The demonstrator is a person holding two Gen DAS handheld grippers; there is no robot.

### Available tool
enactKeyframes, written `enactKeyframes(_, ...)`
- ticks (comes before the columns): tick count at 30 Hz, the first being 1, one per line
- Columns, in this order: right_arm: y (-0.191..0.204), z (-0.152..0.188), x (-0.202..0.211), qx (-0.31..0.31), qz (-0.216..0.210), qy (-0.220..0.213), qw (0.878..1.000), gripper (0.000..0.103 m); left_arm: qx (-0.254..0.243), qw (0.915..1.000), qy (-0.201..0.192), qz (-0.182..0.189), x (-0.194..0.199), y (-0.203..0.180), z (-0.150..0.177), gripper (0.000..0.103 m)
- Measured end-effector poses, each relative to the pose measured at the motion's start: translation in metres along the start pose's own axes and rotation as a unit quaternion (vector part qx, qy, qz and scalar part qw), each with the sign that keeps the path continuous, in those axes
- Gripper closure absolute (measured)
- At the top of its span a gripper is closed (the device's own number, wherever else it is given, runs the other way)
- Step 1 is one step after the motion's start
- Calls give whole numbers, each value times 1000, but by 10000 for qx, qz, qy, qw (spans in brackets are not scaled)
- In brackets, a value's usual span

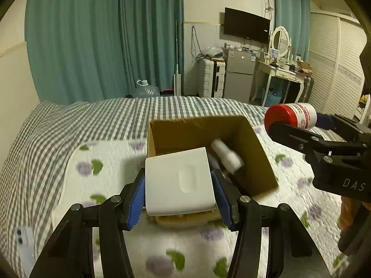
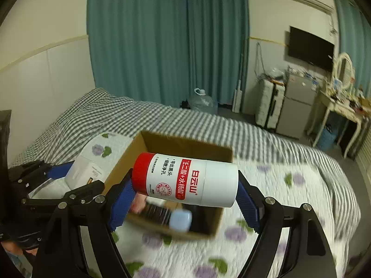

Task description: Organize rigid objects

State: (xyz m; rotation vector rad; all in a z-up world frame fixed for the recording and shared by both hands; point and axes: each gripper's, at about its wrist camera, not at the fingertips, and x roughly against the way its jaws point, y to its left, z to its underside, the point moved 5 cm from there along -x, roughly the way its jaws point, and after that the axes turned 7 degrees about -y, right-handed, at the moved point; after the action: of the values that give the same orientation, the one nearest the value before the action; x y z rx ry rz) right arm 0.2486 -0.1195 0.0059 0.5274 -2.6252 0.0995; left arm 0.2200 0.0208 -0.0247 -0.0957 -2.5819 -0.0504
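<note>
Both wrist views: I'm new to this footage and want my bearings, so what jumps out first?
The red-capped white canister lies sideways in the right gripper, above the open cardboard box on the floral quilt. The left gripper clamps a white square box at the cardboard box's near edge.

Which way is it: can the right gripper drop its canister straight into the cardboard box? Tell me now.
Probably yes. The right gripper holds the red-capped canister sideways above the open cardboard box; nothing covers the opening, though the left gripper holds a white box at the near edge.
</note>
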Motion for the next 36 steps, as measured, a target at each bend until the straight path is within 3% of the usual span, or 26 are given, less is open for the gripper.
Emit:
enactKeyframes(6,-11,-24,-48,188,-89,-102,9997,23,-163,9998,85,49,-60,-8,-11,48)
enactKeyframes(11,-28,-6,-82,88,17,75,9999,23,-282,9991,313,47,-108,-16,-3,48)
enactKeyframes(18,-43,16,-109,-87,-72,231,9997,23,-286,9980,570,-9,-136,-17,8,46)
enactKeyframes(22,-44,17,-107,-105,-111,204,9997,23,-285,9992,271,-102,-122,-18,0,40)
enactKeyframes(30,-46,14,-81,-344,-53,267,9990,23,-124,9993,149,-335,-74,-9,-2,36)
enactKeyframes(36,-25,28,-81,-93,-60,468,9988,23,243,9983,103,-516,-48,5,17,35)
